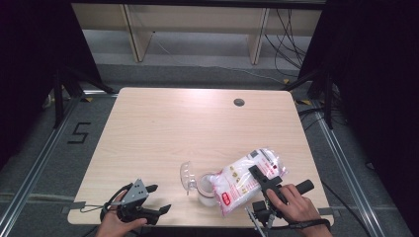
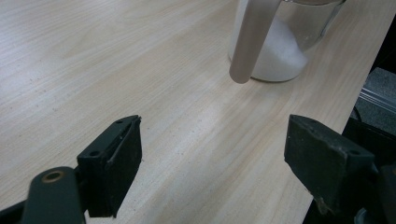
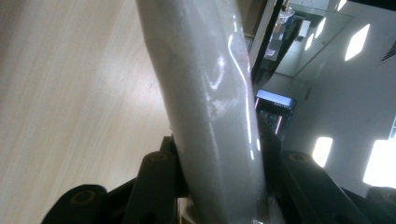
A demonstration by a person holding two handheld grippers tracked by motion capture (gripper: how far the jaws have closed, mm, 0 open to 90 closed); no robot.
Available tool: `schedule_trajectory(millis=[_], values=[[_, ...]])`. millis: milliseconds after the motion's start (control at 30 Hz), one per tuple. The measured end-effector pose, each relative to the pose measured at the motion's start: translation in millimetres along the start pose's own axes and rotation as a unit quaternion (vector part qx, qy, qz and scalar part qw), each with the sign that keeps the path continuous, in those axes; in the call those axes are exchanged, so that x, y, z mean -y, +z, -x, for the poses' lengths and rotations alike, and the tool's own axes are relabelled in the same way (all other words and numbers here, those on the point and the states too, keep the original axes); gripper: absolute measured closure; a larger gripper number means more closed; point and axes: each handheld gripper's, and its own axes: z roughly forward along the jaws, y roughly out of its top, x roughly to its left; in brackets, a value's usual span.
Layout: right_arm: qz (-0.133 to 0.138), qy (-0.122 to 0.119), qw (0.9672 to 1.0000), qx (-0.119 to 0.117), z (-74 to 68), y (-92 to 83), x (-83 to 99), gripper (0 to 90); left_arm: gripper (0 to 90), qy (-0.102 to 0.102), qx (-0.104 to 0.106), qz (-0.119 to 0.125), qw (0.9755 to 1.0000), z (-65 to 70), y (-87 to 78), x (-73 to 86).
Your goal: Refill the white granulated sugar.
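Observation:
A clear plastic bag of white granules with a red label leans tilted over a glass jar near the table's front edge. My right gripper is shut on the bag's upper right part. In the right gripper view the bag rises between the two jaws, pinched by them. The jar holds white granules at its bottom. A clear plastic funnel or scoop leans at the jar's left, and its stem shows in front of the jar. My left gripper rests at the front left, open, holding nothing.
The wooden table has a round cable hole at the back right. Its front edge runs just beside both hands. Black curtains stand at both sides, and shelf legs and cables lie beyond the far edge.

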Motion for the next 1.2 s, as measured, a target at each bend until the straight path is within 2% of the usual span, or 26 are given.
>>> schedule_trajectory(millis=[100, 167, 200, 233, 267, 333, 367, 400, 433, 567, 600, 700, 767, 800, 833, 867, 900, 933, 967, 1000, 1033, 1067, 1133, 1167, 1200], values=[[0.005, 0.019, 0.9998, 0.002, -1.7, 0.2, 0.7, 69.5, 18.9, -0.001, 0.001, 0.001, 1.0000, 0.5, 0.3, 0.3], [0.001, 0.033, 0.9994, -0.009, -2.4, -1.0, 1.5, 69.5, 18.9, 0.001, 0.000, 0.002, 1.0000, 0.2, 0.2, 0.2], [0.013, 0.033, 0.9994, -0.002, -2.6, 0.5, 2.4, 69.6, 18.9, 0.001, -0.002, 0.003, 1.0000, 0.5, -0.2, 0.1], [-0.001, 0.052, 0.9985, -0.017, -4.7, -1.6, 2.8, 69.6, 18.9, -0.003, -0.005, 0.007, 1.0000, 1.1, 0.0, 0.2], [0.022, 0.042, 0.9989, -0.003, -3.2, 0.8, 4.2, 69.7, 18.9, -0.003, -0.004, 0.006, 1.0000, 0.7, -0.1, 0.3], [0.010, 0.054, 0.9983, -0.018, -4.3, -1.0, 5.0, 69.9, 18.9, -0.002, -0.001, 0.004, 1.0000, 0.1, -0.1, 0.5], [0.020, 0.051, 0.9984, -0.014, -3.7, 0.0, 6.0, 69.9, 18.9, -0.002, -0.003, 0.004, 1.0000, 0.6, -0.2, 0.2], [0.022, 0.073, 0.9969, -0.022, -6.2, 0.1, 7.3, 70.0, 18.9, -0.002, -0.002, 0.004, 1.0000, 0.6, -0.2, 0.1], [0.031, 0.073, 0.9967, -0.018, -5.7, 0.7, 8.5, 70.1, 18.9, -0.002, -0.002, 0.004, 1.0000, 0.7, -0.1, 0.0], [0.050, 0.107, 0.9927, -0.026, -8.1, 1.8, 12.5, 70.3, 18.9, -0.003, -0.001, 0.002, 1.0000, 0.5, -0.2, 0.1], [0.051, 0.129, 0.9898, -0.035, -10.8, 1.6, 12.5, 70.4, 18.9, -0.002, -0.003, 0.004, 1.0000, 0.6, -0.2, 0.1], [0.069, 0.128, 0.9886, -0.036, -9.6, 2.9, 11.3, 70.5, 18.9, -0.002, -0.002, 0.005, 1.0000, 0.7, 0.0, 0.2], [0.077, 0.152, 0.9844, -0.045, -11.8, 4.0, 11.3, 70.6, 18.9, -0.002, -0.005, 0.006, 1.0000, 1.0, -0.2, 0.3], [0.079, 0.156, 0.9835, -0.048, -12.5, 3.7, 11.6, 70.7, 18.9, -0.002, -0.003, 0.004, 1.0000, 0.6, -0.5, 0.2], [0.074, 0.186, 0.9783, -0.055, -16.8, 2.3, 11.7, 70.7, 19.0, 0.000, -0.003, 0.000, 1.0000, 0.1, -1.1, -0.2], [0.090, 0.164, 0.9811, -0.050, -13.1, 4.2, 13.4, 70.7, 18.9, -0.006, -0.003, 0.005, 1.0000, 0.9, -0.3, 0.2], [0.085, 0.180, 0.9786, -0.052, -14.8, 2.2, 14.4, 70.7, 19.0, -0.006, -0.002, 0.005, 1.0000, 0.7, -0.2, 0.4], [0.092, 0.176, 0.9786, -0.052, -13.9, 2.6, 16.0, 70.7, 19.0, -0.007, -0.001, 0.005, 1.0000, 0.8, 0.0, 0.5], [0.099, 0.185, 0.9762, -0.055, -14.1, 2.1, 17.5, 70.8, 19.0, 0.009, -0.005, -0.007, 0.9999, -1.7, -1.5, 0.1], [0.097, 0.235, 0.9647, -0.068, -21.0, 1.2, 18.3, 70.9, 19.0, 0.002, -0.002, 0.003, 1.0000, -0.5, -0.2, 0.4], [0.114, 0.236, 0.9627, -0.068, -21.5, 3.3, 19.6, 70.9, 19.0, 0.000, -0.002, 0.003, 1.0000, -0.3, -0.3, 0.4], [0.105, 0.240, 0.9626, -0.070, -22.4, 0.4, 20.5, 71.0, 19.0, 0.001, -0.002, 0.003, 1.0000, -0.4, -0.3, 0.3], [0.107, 0.260, 0.9571, -0.071, -25.6, 0.8, 23.0, 71.1, 19.0, 0.005, -0.004, -0.001, 1.0000, -1.1, -0.8, 0.2], [0.114, 0.239, 0.9623, -0.064, -22.2, 0.6, 25.1, 71.1, 19.0, 0.000, -0.007, -0.002, 1.0000, -0.6, -1.0, 0.5], [0.112, 0.276, 0.9520, -0.070, -25.6, -1.0, 25.9, 71.2, 19.0, -0.004, -0.009, -0.002, 0.9999, -0.4, -0.9, 0.7]])
